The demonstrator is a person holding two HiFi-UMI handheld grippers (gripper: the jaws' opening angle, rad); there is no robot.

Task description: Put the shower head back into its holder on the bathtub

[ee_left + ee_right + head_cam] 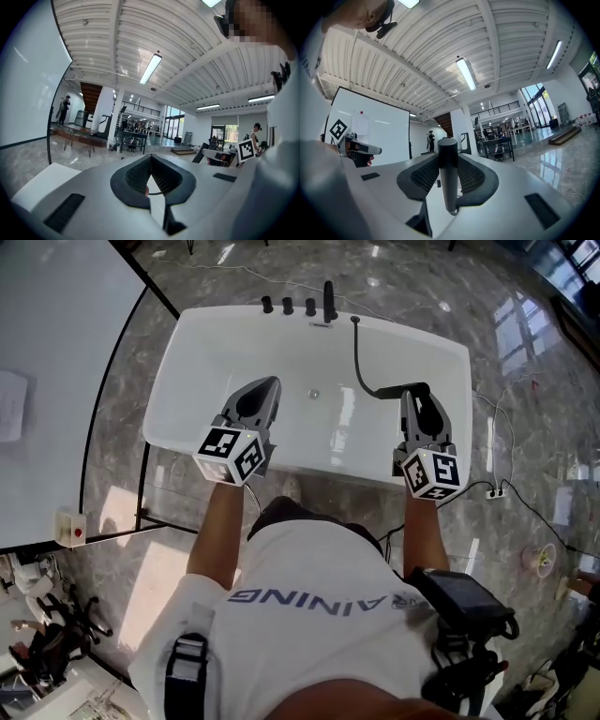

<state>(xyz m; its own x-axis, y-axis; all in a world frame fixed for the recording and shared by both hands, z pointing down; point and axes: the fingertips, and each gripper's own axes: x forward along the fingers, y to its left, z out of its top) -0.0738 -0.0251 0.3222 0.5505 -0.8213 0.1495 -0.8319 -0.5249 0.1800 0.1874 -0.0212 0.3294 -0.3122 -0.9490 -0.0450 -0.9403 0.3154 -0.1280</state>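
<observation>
the job was not yet done: the black shower head [448,173] was not in its holder but stood upright between the jaws of the right gripper [415,399], which were clamped on its handle, out over the near right part of the white bathtub [234,343]. its black hose [358,357] curved from the handle back to a fitting on the far rim, just beside the row of black tap fittings [298,306]. which of these was the holder i could not tell, but all of them lay well apart from the shower head, so by my reading the carry across the tub and the seating in the holder were both left to do. the left gripper [269,385] hovered over the near left of the tub, its jaws pressed together at the tips with nothing between them, taking no part. the tub was glossy and bare inside, with only a small drain [314,393] showing near its middle. it stood on a polished grey marble floor [525,371] that threw back window light. a whiteboard [56,352] on a black frame stood to the left, and a power strip [494,491] with loose cables lay to the right. the gripper views showed a big open hall with a white ribbed ceiling [140,37], strip lights, a staircase, work tables and a few people far off
</observation>
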